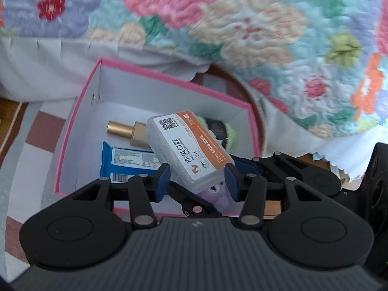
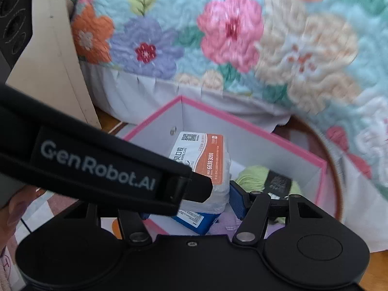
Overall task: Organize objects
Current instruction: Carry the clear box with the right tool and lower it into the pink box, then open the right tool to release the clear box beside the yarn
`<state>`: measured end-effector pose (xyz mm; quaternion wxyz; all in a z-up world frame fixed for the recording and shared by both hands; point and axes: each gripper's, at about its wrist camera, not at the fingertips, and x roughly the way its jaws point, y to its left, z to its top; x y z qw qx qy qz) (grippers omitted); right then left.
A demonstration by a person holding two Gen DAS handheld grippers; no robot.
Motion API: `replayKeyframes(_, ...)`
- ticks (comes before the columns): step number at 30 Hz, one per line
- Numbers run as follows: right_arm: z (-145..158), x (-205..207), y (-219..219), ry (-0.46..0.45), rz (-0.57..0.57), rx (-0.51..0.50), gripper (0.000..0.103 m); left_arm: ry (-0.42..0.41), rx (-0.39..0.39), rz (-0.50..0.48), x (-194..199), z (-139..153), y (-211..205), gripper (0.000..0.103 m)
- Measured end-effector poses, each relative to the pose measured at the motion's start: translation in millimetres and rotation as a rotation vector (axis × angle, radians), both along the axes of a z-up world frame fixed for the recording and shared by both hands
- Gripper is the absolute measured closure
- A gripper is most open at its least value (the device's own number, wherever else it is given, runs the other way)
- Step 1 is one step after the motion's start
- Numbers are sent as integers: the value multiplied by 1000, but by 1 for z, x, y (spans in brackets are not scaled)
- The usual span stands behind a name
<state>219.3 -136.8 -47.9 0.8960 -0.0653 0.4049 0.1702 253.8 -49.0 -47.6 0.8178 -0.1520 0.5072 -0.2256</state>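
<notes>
Black "GenRobot.AI" bar (image 2: 97, 167) overlaps "6638 3098" case (image 2: 206, 160).

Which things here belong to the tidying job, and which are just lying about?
Part of the job:
pink-rimmed box
clear plastic case between the left gripper pads
gold-capped bottle
blue packet
green yarn

Just lying about:
floral quilt
checked mat

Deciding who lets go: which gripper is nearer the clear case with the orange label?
Left. The clear case sits tilted between the left gripper's blue pads, over the pink box. The right gripper hovers open alongside, one pad beside the case.
</notes>
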Motion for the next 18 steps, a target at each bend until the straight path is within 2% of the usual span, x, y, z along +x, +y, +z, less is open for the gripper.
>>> replayKeyframes(9, -39, 36, 1, 168, 52, 130, 38, 145, 54, 19, 22, -41, 11, 58)
replayKeyframes(12, -50, 43, 3, 191, 62, 132, 38, 210, 25, 41, 27, -57, 17, 58)
replayKeyframes(18, -51, 45, -3, 197, 86, 126, 39, 196, 8, 37, 24, -61, 15, 56)
